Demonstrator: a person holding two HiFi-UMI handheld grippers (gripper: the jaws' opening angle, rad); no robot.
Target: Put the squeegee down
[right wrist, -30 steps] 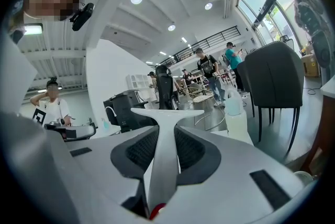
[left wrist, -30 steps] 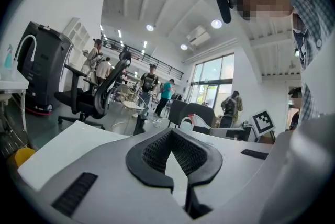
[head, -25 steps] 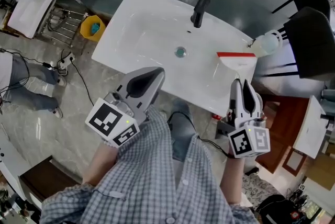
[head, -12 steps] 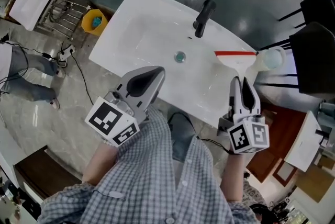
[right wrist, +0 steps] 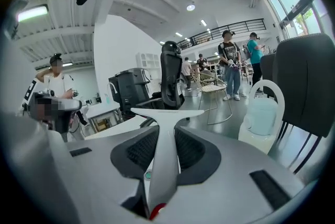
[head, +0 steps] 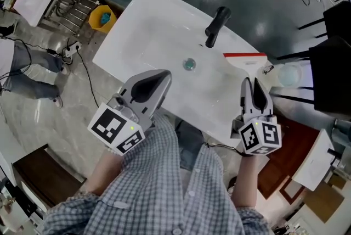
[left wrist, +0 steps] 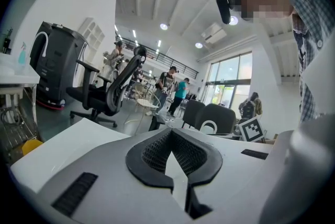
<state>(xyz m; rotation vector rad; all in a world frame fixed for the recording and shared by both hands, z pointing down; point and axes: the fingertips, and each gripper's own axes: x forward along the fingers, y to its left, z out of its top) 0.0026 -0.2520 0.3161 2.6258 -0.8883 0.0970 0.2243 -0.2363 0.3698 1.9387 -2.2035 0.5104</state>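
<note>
The squeegee [head: 248, 65] has a white handle and a red blade edge, and it hangs over the right part of the white sink [head: 137, 31]. My right gripper [head: 253, 83] is shut on its handle, with the blade pointing away from me. In the right gripper view the handle [right wrist: 162, 160] runs between the dark pads and the head spreads out beyond my right gripper [right wrist: 166, 131]. Whether the blade touches the basin I cannot tell. My left gripper [head: 162, 76] hovers at the sink's near edge, shut and empty. The left gripper view shows my left gripper [left wrist: 170, 135] with its tips together.
A black faucet [head: 215, 25] stands at the sink's back, with the drain [head: 189, 64] in front of it. A pale jug [head: 288, 74] and a black chair [head: 334, 74] are to the right. A yellow bin [head: 102, 18] and floor cables lie to the left.
My right gripper has carried the squeegee lower and closer to the faucet, further over the basin. My left gripper has shifted slightly along the sink's near edge.
</note>
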